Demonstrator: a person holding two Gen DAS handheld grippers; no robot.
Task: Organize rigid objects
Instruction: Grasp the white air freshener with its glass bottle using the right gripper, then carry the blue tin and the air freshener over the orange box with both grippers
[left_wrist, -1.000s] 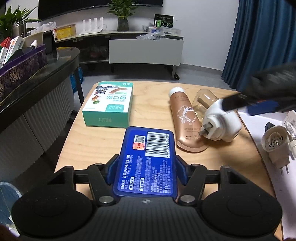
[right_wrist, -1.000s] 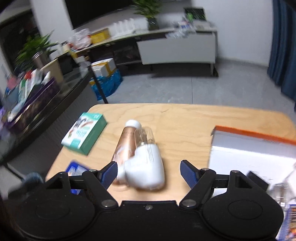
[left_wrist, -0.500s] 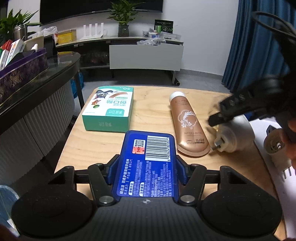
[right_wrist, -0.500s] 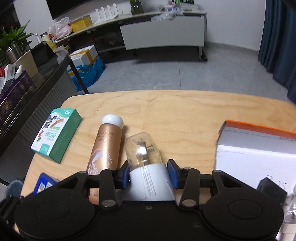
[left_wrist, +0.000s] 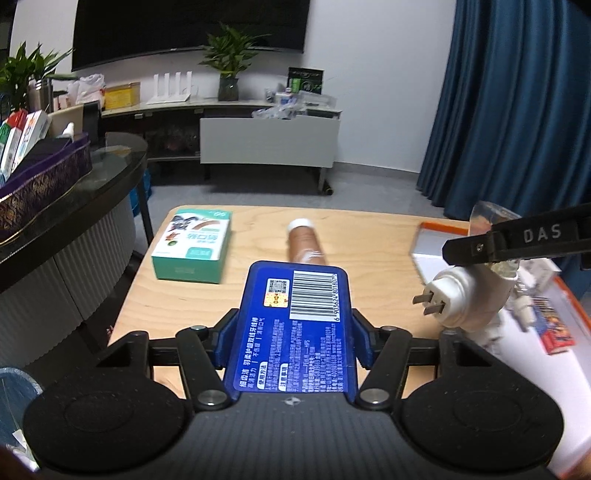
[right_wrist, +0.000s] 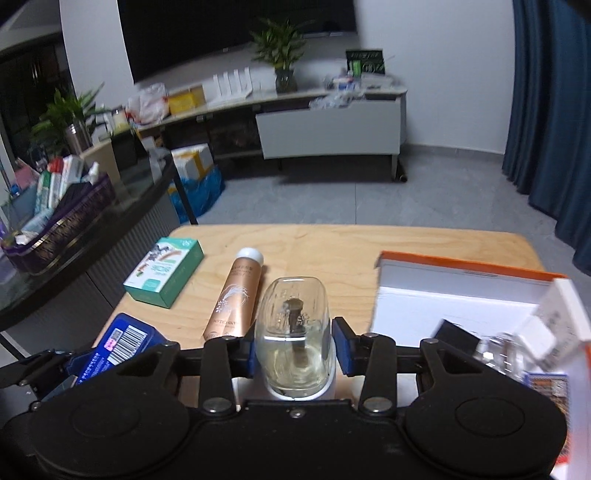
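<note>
Fingers on both sides are busy: the left gripper (left_wrist: 293, 332) is clamped on a flat blue case (left_wrist: 295, 325), lower centre of its view, and the right gripper (right_wrist: 293, 349) is closing on a white plug-in diffuser (right_wrist: 291, 332) with a clear liquid-filled bottle, pads against its sides. Looks like the carry step; next I'd guess both go into the orange-rimmed white box (right_wrist: 454, 295) at right. A tan tube (right_wrist: 236, 295) and green carton (right_wrist: 164, 271) wait on the tabletop (right_wrist: 332, 251).
</note>
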